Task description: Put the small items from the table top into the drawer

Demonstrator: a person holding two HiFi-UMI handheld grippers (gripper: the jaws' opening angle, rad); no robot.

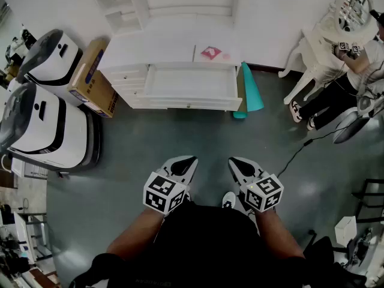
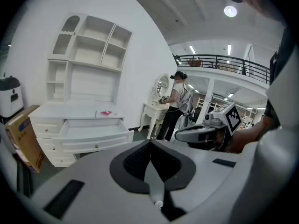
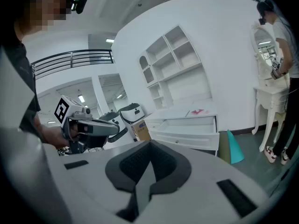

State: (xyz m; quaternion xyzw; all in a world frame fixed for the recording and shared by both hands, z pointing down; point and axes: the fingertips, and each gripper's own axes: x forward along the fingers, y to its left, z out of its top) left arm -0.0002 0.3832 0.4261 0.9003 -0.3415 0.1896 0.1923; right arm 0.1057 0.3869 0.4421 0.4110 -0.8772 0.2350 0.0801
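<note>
The task is judged to be at its very start. The drawer [image 1: 192, 102] of the white table [image 1: 162, 44] is seen pulled out at the table's front edge, and nothing can be made out inside it. One small pink item [image 1: 211, 53] is seen lying on the table top near its right edge, above the drawer's right end; what it is cannot be told at this range, and no other small items are made out on the top. The left gripper [image 1: 185, 160] and the right gripper [image 1: 236, 161] are held side by side close to the person's body, well apart from the table, with bare floor between. In each gripper view the jaws are seen pressed together with nothing between them. So the opening of the drawer counts as done, while the approach, the picking up of the pink item and its placing in the drawer are all left to do. A cardboard box [image 1: 93, 77] leans at the table's left end and a green cone [image 1: 252, 89] at its right end.
</note>
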